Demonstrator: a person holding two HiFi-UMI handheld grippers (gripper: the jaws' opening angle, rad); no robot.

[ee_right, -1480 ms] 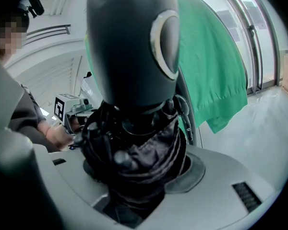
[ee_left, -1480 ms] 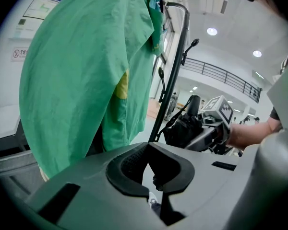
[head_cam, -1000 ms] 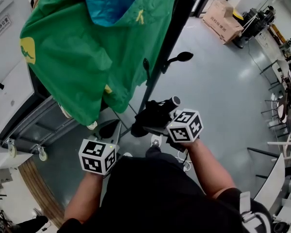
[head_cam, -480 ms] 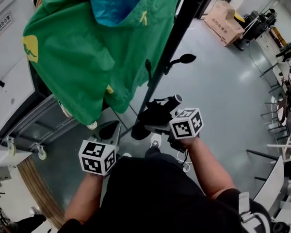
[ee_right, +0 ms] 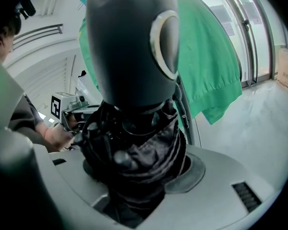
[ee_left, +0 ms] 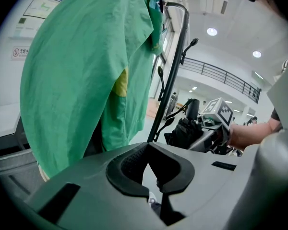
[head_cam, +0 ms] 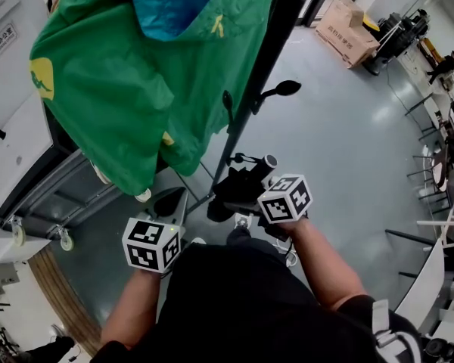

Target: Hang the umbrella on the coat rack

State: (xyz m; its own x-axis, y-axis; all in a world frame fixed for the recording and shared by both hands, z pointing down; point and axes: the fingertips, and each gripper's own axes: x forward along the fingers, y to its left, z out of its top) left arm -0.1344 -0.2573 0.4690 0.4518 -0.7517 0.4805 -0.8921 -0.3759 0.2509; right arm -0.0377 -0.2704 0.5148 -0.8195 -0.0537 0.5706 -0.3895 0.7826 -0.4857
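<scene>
A folded black umbrella [head_cam: 238,186] with a stubby grey handle [head_cam: 269,161] is held low beside the coat rack's black pole [head_cam: 261,66]. My right gripper [head_cam: 250,200] is shut on its bunched fabric [ee_right: 134,152], and the handle [ee_right: 132,47] sticks up close to the camera. Two hooks [head_cam: 284,89] on the pole stand bare above the umbrella. A green jacket [head_cam: 121,74] hangs from the rack on the left. My left gripper [head_cam: 169,205] hovers lower left, apart from the umbrella, and its jaws [ee_left: 148,147] are shut on nothing.
A white wheeled cabinet [head_cam: 23,165] stands at the left behind the jacket. A cardboard box [head_cam: 348,30] sits on the grey floor at the back right. Chairs and desks [head_cam: 439,172] line the right edge. The person's torso and shoe [head_cam: 243,221] fill the bottom.
The right gripper with the umbrella rose a little toward the hooks, then dropped back slightly down and left. The left gripper has stayed in place.
</scene>
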